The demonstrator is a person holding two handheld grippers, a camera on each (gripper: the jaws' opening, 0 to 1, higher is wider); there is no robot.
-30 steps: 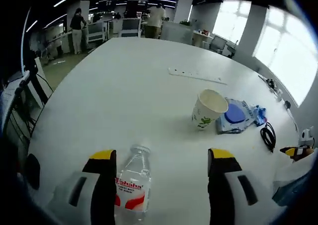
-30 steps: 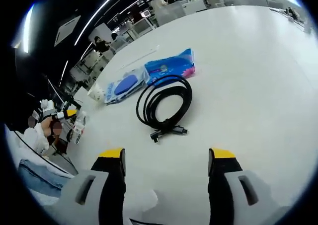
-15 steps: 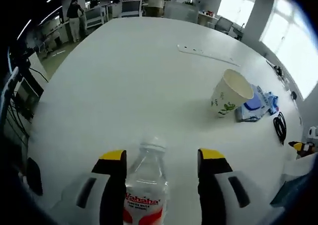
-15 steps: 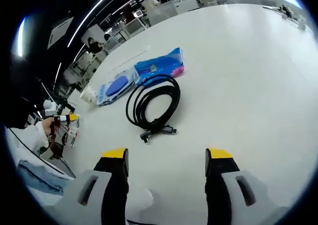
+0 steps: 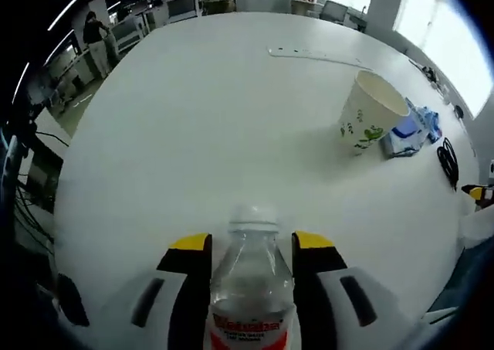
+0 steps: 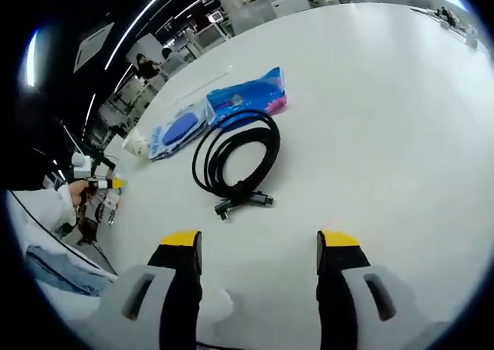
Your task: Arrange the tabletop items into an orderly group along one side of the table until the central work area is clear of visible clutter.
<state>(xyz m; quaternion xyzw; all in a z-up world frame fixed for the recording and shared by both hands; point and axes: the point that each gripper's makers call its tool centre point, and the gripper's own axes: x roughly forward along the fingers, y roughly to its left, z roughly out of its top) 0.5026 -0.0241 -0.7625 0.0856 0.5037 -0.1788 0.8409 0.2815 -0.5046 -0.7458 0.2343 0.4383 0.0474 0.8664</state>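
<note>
Left gripper view: the left gripper (image 5: pixel 252 246) has drawn its yellow-tipped fingers (image 5: pixel 190 243) in from a wide stance a second ago to a narrow one, and they now press both sides of the water bottle (image 5: pixel 248 288). The bottle, earlier lying off toward the left finger, now sits centred between the two, its cap pointing away across the desk (image 5: pixel 193 118). This reads as a completed grasp, so the bottle is probably ready to be carried to one side of the desk. The bottle is clear, ribbed plastic with a rounded shoulder and a red-and-white label at its near end. Far and to the right stands a paper cup (image 5: pixel 370 122), a tapered white cone printed with green leaves, leaning in this view. Just beyond it lies a crinkled blue and white packet (image 5: pixel 407 134); a flat white power strip (image 5: pixel 316 54) lies farther off.

Right gripper view: the right gripper (image 6: pixel 258 246) hangs over bare desk (image 6: pixel 401 118) with its fingers (image 6: pixel 182 246) wide apart and nothing between them; the spacing matches that of a second ago. Ahead lies a black cable (image 6: pixel 235 161), a glossy, loosely wound coil with its plug ends (image 6: pixel 243 203) pointing toward the gripper. Beyond the coil, touching or nearly so, lie two soft film packets (image 6: pixel 224 110) in blue, white and pink. The cable, packets and cup remain ungrouped in the central area.
</note>
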